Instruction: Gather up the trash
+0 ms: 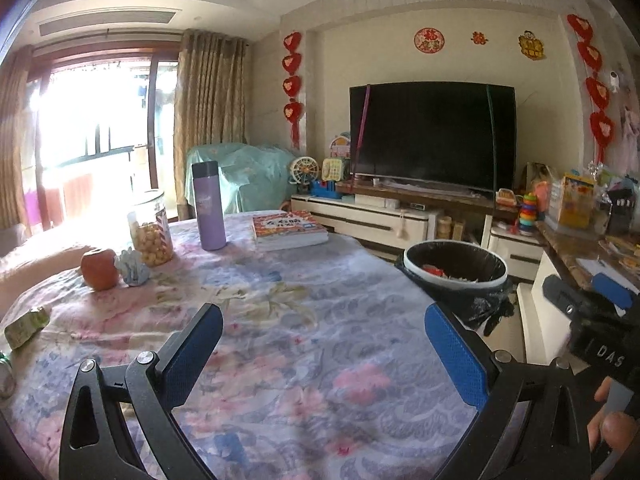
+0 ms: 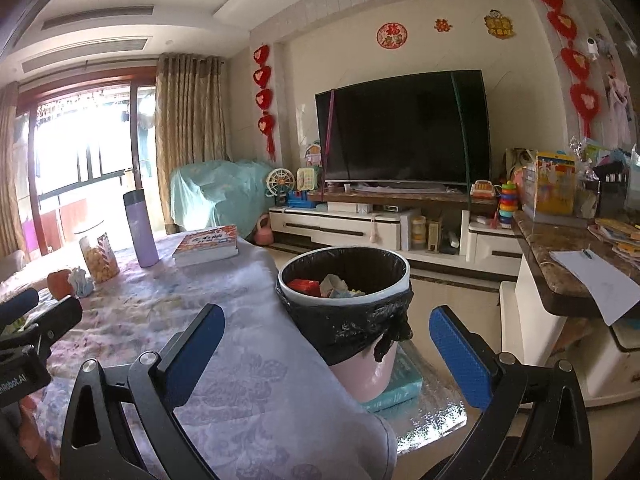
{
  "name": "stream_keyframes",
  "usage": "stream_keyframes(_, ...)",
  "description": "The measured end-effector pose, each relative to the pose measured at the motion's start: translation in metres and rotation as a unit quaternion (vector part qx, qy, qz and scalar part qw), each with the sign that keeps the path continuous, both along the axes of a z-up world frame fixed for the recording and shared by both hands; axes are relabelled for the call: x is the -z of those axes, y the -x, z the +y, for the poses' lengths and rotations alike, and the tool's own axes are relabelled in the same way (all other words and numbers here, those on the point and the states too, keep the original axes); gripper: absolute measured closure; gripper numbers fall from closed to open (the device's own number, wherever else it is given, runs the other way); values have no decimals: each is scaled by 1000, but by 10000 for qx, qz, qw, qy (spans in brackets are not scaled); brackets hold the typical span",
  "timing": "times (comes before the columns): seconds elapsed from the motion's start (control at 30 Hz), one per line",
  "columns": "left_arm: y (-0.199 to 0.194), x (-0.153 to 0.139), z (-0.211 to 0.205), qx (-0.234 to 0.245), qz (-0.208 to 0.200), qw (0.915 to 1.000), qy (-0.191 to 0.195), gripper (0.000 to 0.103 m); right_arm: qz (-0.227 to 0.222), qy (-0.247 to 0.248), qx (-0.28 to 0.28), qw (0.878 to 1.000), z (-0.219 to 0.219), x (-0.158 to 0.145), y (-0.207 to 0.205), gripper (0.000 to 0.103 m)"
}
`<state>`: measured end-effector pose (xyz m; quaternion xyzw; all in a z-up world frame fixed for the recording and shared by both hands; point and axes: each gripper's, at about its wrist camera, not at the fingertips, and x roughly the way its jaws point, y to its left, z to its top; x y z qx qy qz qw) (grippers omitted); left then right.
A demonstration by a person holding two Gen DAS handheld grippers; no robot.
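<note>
A pink trash bin lined with a black bag stands just off the table's right edge, with red and pale scraps inside; the bin also shows in the left wrist view. A crumpled blue-white paper wad lies by an apple on the flowered tablecloth, and a green carton lies at the left edge. My left gripper hangs open over the cloth, empty. My right gripper is open and empty, in front of the bin. The wad shows far left.
On the table stand a snack jar, a purple flask and a book. A TV on a low white cabinet fills the back wall. A marble counter with papers and boxes runs along the right.
</note>
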<state>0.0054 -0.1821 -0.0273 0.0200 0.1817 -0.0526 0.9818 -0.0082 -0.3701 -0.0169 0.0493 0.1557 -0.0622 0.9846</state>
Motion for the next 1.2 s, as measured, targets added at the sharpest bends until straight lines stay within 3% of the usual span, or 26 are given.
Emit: stream_keyframes(1.2, 5, -2, 6, -40, -70, 10000, 6, 1, -129, 123, -109, 9998, 15, -7, 10, 0)
